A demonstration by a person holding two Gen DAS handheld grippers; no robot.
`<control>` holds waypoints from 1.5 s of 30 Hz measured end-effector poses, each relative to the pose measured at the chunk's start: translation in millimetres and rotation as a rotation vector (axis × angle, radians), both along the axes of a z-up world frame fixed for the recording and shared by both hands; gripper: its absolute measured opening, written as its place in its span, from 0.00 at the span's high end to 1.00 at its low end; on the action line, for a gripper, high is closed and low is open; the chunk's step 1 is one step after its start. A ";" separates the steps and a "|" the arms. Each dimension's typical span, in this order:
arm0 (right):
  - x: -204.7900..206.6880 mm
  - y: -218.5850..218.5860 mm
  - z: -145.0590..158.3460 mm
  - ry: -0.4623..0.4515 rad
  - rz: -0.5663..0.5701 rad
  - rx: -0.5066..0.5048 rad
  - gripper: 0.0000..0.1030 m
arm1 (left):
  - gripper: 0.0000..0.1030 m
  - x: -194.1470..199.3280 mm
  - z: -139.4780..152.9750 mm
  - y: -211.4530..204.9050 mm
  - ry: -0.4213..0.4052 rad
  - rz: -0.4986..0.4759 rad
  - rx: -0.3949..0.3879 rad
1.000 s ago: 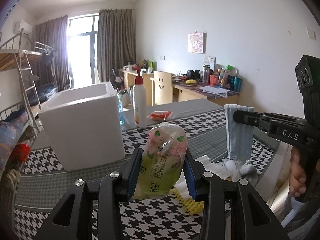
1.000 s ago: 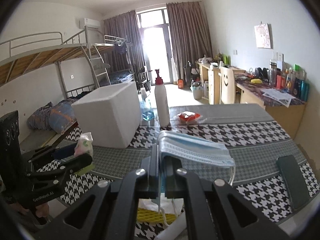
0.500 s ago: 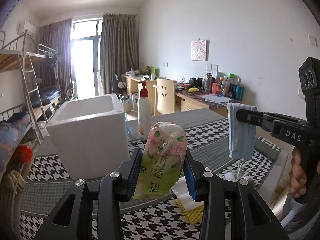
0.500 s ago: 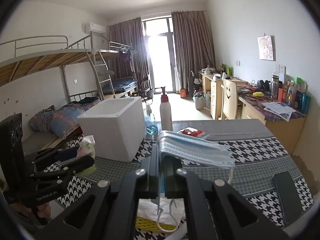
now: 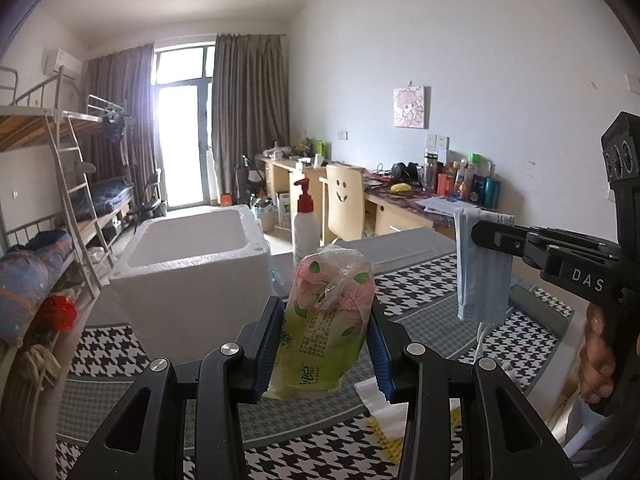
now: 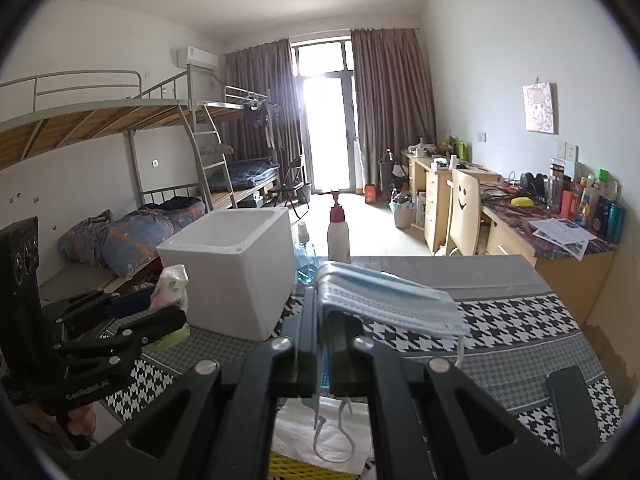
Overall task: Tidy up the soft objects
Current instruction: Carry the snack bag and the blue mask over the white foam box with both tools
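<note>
both tools have risen above the houndstooth-cloth desk (image 5: 420, 292): left tool (image 5: 326, 344) pinches a floral green tissue pack (image 5: 324, 320), right tool (image 6: 322, 344) clamps folded blue face masks (image 6: 384, 300), perhaps several, beside the white foam box (image 5: 192, 276).

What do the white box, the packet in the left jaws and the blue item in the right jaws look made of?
White box: likely foam polystyrene, matte, with thick walls and softly rounded rims. Tissue packet: thin glossy plastic film, crinkled and printed with flowers and green; the contents are not visible. Face mask: seemingly non-woven fabric, matte pale blue, pleated, hanging limp with a thin white ear loop.
</note>
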State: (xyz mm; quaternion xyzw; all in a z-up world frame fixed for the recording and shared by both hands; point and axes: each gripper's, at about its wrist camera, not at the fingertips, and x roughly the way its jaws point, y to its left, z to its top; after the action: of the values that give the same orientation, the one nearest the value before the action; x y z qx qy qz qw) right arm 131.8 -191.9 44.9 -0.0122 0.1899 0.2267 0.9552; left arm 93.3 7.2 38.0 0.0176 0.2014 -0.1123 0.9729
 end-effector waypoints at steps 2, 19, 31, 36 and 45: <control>0.4 2.1 2.6 -0.005 0.001 0.008 0.94 | 0.59 3.3 1.3 0.4 -0.002 0.006 0.003; 26.2 22.0 18.3 0.005 0.025 0.008 0.94 | 0.59 29.7 14.8 12.9 -0.016 0.044 0.003; 36.4 35.8 33.3 -0.008 0.048 0.006 0.94 | 0.59 42.2 27.8 18.0 -0.028 0.057 0.002; 42.0 41.3 37.9 0.007 0.071 0.013 0.94 | 0.59 48.0 35.4 19.9 -0.038 0.061 0.007; 51.2 54.2 46.3 -0.011 0.092 -0.010 0.94 | 0.59 64.2 44.6 28.9 -0.028 0.086 -0.012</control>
State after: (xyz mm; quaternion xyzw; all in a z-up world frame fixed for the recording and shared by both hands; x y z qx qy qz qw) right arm 183.0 -137.7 91.2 -0.0267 0.1851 0.2696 0.9446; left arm 157.5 36.1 82.6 0.0045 0.1874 -0.0712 0.9797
